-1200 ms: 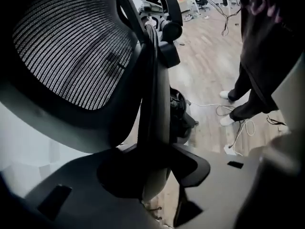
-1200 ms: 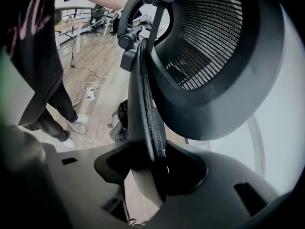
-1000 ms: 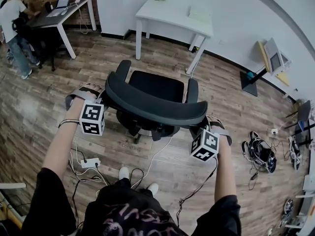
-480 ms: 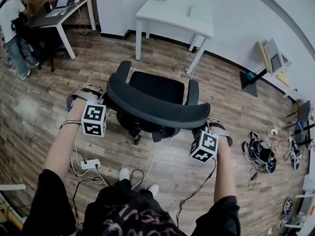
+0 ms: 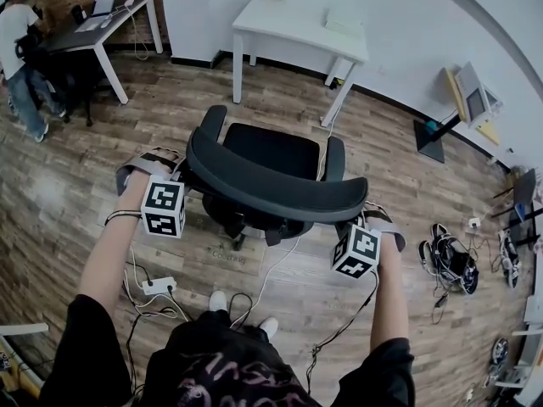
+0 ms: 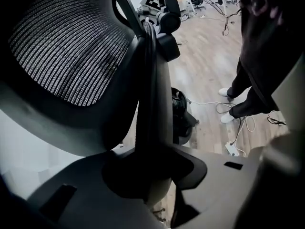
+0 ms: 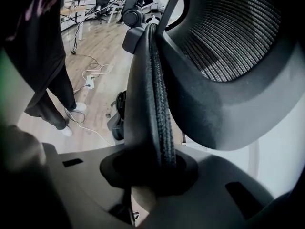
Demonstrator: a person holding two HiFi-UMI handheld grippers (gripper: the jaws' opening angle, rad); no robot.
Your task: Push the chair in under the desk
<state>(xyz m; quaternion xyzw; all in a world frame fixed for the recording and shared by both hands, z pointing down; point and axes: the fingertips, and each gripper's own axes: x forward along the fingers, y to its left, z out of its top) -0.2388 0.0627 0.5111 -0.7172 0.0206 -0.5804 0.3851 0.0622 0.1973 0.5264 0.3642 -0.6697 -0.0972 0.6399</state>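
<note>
A black office chair stands on the wood floor, its seat facing the white desk at the far wall. My left gripper grips the left end of the curved mesh backrest, and my right gripper grips the right end. In the left gripper view the backrest's edge runs down between the jaws of the left gripper. The right gripper view shows the padded edge seated in the right gripper. Both pairs of jaws have just been closing on that edge.
A power strip and cables lie on the floor by my feet. A heap of cables and gear sits to the right, a monitor leans by the wall. At the far left a person stands at another desk.
The backrest's right end and my right gripper sit slightly further right in the head view. The person at the far left has shifted a little. Otherwise nothing has moved.
</note>
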